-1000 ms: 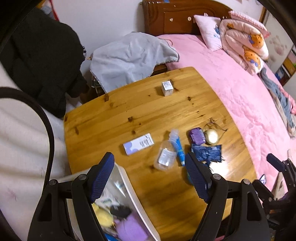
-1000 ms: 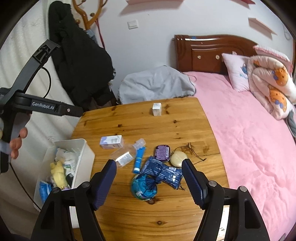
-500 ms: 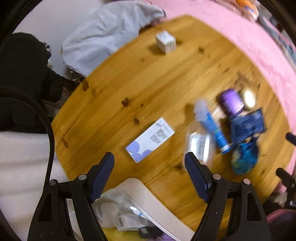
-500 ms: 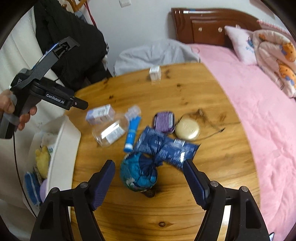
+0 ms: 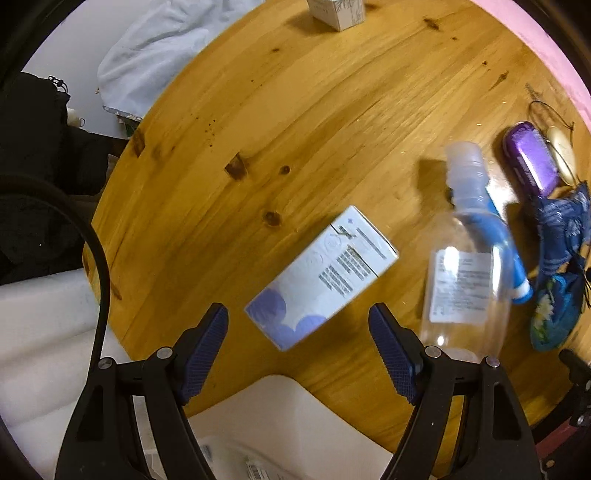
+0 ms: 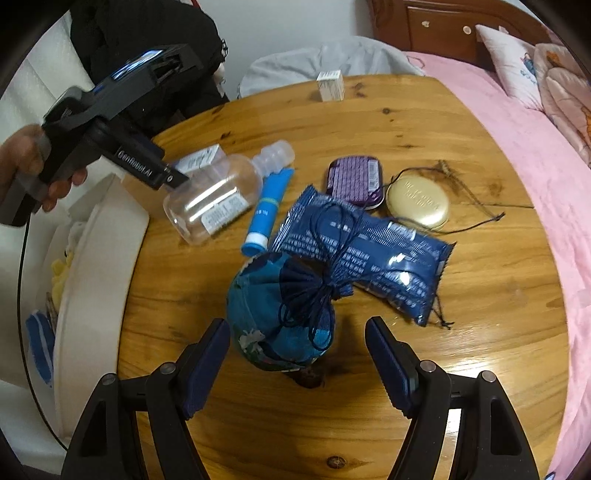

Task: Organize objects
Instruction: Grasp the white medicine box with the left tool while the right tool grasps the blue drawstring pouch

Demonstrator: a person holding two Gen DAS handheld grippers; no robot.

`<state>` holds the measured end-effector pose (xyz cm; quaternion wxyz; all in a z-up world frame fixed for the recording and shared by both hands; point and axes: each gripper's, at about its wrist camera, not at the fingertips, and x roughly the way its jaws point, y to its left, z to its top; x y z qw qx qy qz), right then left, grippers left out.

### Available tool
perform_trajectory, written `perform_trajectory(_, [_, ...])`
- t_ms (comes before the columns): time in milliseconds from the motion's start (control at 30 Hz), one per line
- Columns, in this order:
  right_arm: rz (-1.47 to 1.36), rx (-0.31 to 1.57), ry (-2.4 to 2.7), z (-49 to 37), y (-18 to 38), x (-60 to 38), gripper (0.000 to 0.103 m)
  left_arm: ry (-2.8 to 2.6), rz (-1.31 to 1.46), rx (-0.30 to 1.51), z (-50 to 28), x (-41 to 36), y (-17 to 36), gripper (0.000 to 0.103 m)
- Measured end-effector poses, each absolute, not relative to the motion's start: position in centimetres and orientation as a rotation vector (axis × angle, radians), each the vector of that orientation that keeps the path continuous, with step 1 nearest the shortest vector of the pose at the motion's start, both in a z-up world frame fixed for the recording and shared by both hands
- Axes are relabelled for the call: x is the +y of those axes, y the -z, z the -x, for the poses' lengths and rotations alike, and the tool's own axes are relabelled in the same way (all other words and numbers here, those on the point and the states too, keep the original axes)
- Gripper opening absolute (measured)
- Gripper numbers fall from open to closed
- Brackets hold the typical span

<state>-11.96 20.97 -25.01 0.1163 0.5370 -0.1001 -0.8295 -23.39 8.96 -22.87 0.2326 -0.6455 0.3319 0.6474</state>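
My left gripper (image 5: 298,338) is open just above a white and purple box (image 5: 320,277) lying flat on the wooden table (image 5: 258,110); nothing sits between its fingers. A clear bottle (image 5: 463,258) and a blue tube (image 5: 506,243) lie to the box's right. My right gripper (image 6: 297,352) is open, its fingers either side of a blue drawstring pouch (image 6: 280,314). Beyond the pouch lie a dark blue packet (image 6: 365,247), a purple tin (image 6: 352,177) and a gold tin (image 6: 417,201). The white bin (image 6: 99,280) holds several items at the table's left edge.
A small white box (image 6: 330,85) stands at the table's far edge. A grey cloth (image 6: 325,62) and a dark coat (image 6: 147,33) lie behind the table. A pink bed (image 6: 535,155) runs along the right. A person's hand (image 6: 26,162) holds the left gripper's handle.
Both grippers have come down closer to the table. The left one has moved over the white and purple box, the right one toward the blue pouch. Both stay open.
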Motion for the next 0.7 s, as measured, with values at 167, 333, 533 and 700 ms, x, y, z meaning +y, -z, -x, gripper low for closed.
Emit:
perform_trajectory(167, [-1.585, -0.276, 2.415, 12.0, 25.9, 20.5, 0.077, -1.760, 1.805, 0.911, 24.8, 9.7, 24.2, 0.081])
perform_trajectory(333, [-1.573, -0.312, 2.417, 12.4, 26.3, 20.3, 0.077, -1.738, 1.811, 0.919, 24.8, 10.3, 24.9, 0.081])
perform_trajectory(533, [-1.552, -0.303, 2.428, 12.8, 26.3, 19.7, 0.077, -1.728, 1.812, 0.900, 24.5, 10.9, 25.0, 0.079])
perform_trajectory(700, [-1.529, -0.266, 2.429, 13.0, 26.3, 19.3, 0.067, -1.710, 1.822, 0.843, 24.1, 11.2, 24.6, 0.055])
